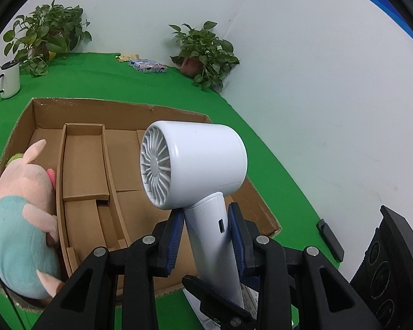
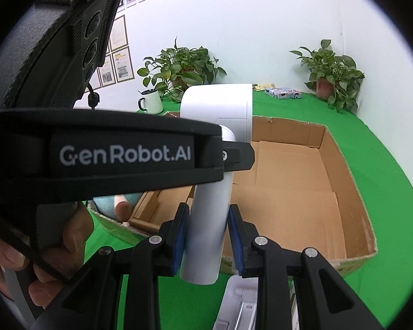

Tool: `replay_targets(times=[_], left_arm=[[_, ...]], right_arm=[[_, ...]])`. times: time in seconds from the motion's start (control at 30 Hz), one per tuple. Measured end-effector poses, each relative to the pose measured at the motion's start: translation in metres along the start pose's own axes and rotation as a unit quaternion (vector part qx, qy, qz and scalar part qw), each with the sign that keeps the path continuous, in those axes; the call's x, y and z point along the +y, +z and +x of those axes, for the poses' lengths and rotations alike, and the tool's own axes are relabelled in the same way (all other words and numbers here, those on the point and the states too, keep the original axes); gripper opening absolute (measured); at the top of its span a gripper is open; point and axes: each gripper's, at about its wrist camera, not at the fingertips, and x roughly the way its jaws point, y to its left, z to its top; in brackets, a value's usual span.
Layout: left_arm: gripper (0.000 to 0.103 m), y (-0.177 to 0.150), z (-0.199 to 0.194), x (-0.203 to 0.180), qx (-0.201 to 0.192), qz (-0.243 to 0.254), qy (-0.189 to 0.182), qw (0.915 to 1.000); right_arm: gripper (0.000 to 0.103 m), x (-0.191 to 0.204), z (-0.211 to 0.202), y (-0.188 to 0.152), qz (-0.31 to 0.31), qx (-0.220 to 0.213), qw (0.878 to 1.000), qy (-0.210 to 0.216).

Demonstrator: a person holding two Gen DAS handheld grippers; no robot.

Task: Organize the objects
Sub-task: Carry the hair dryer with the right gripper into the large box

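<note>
Closest to me, both claws are clamped on the same white hair dryer [image 1: 195, 165]. My left claw [image 1: 206, 236] has its blue pads pressed against either side of the handle, up near where it meets the barrel, narrowed down to the handle's width. My right claw [image 2: 209, 236] has the handle [image 2: 206, 231] pinched lower down, near its bottom end, pads tight on both sides as well. From the right wrist view I can see the left claw's black body crossing the frame with the GenRobot.AI lettering [image 2: 125, 154] on it, and a hand [image 2: 41, 253] wrapped around its grip.

The dryer sits upright in the air, barrel on top, its vent grille [image 1: 154, 165] facing left in the left view. It hangs above the near edge of an open cardboard box [image 1: 118, 110] on the green desk [image 1: 261, 165].

Inside the box, cardboard dividers [image 1: 82, 159] split off narrow compartments on the left, and a pink plush pig in a teal shirt [image 1: 22, 220] lies in the leftmost one. The big right section is bare cardboard.

Further back there's a white mug with a black handle [image 1: 9, 79], a patterned flat packet [image 1: 147, 66], and two potted plants [image 1: 206, 52] against the white wall. Framed papers and a row of photos [image 2: 118, 55] hang on the left wall.
</note>
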Motion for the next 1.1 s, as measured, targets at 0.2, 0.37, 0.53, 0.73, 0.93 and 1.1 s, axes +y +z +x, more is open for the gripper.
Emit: replay_targets(times=[0.2, 0.37, 0.53, 0.73, 0.93, 1.1], left_arm=[[0.030, 0.010, 0.023, 0.013, 0.005, -0.004, 0.003, 1.0000], [0.030, 0.016, 0.039, 0.018, 0.010, -0.005, 0.007, 0.9999], [0.030, 0.017, 0.052, 0.025, 0.017, -0.008, 0.010, 0.9998], [0.030, 0.020, 0.064, 0.034, 0.021, -0.011, 0.011, 0.9997], [0.030, 0.021, 0.075, 0.039, 0.026, -0.014, 0.009, 0.9995], [0.030, 0.021, 0.083, 0.043, 0.030, -0.018, 0.012, 0.9993]], right_arm=[[0.027, -0.012, 0.019, 0.004, 0.008, 0.005, 1.000, 0.004], [0.027, -0.022, 0.032, 0.004, 0.011, 0.010, 1.000, 0.008], [0.027, -0.025, 0.040, 0.001, 0.017, 0.016, 1.000, 0.010], [0.027, -0.031, 0.050, 0.002, 0.022, 0.022, 0.999, 0.013], [0.027, -0.038, 0.059, 0.003, 0.025, 0.029, 0.999, 0.011], [0.027, -0.041, 0.064, 0.001, 0.031, 0.033, 0.999, 0.013]])
